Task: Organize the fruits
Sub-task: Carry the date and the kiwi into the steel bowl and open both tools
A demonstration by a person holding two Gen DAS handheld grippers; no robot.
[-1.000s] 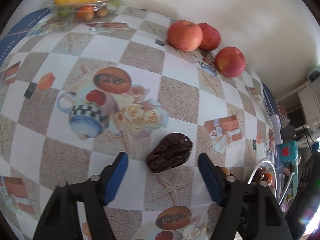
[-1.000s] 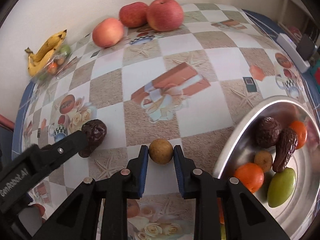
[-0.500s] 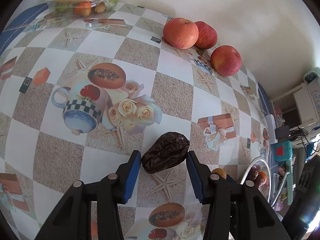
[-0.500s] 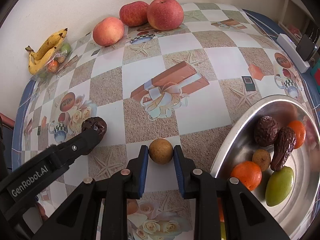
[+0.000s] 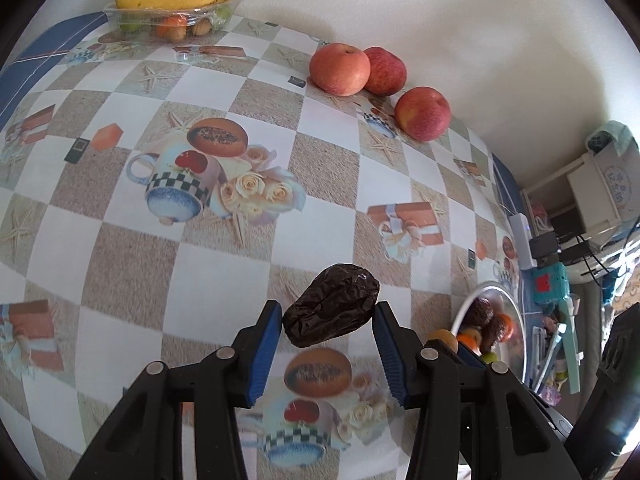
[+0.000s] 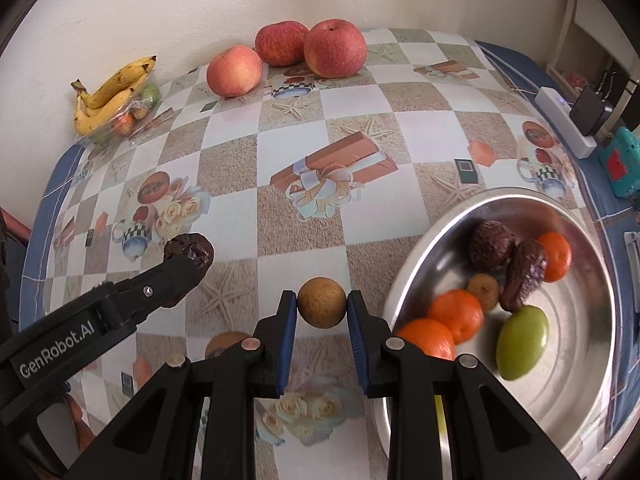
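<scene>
Fruits sit in three places: some already in the metal bowl (image 6: 592, 280) at the right, three apples (image 6: 335, 48) and a tray of bananas (image 6: 108, 92) by the far wall, and two pieces held by the grippers. The left gripper (image 5: 326, 330) has its blue pads closed against a dark wrinkled date (image 5: 331, 310), which looks raised just off the desk (image 5: 120, 264). The right gripper (image 6: 322, 312) is clamped on a small round tan fruit (image 6: 322, 302), gripped across its middle, close beside the bowl's rim. The likely next step is to carry both pieces over to the bowl. The date is held near one end, with much of its body sticking out past the pads, so it could pivot or slide out if swung quickly. The round fruit is smooth and hard-looking; a slight loosening would let it roll across the desk. The two grippers are near each other, so crossing paths toward the bowl risks a knock. Dropping from too high may scatter the oranges (image 6: 456, 316) already inside.
</scene>
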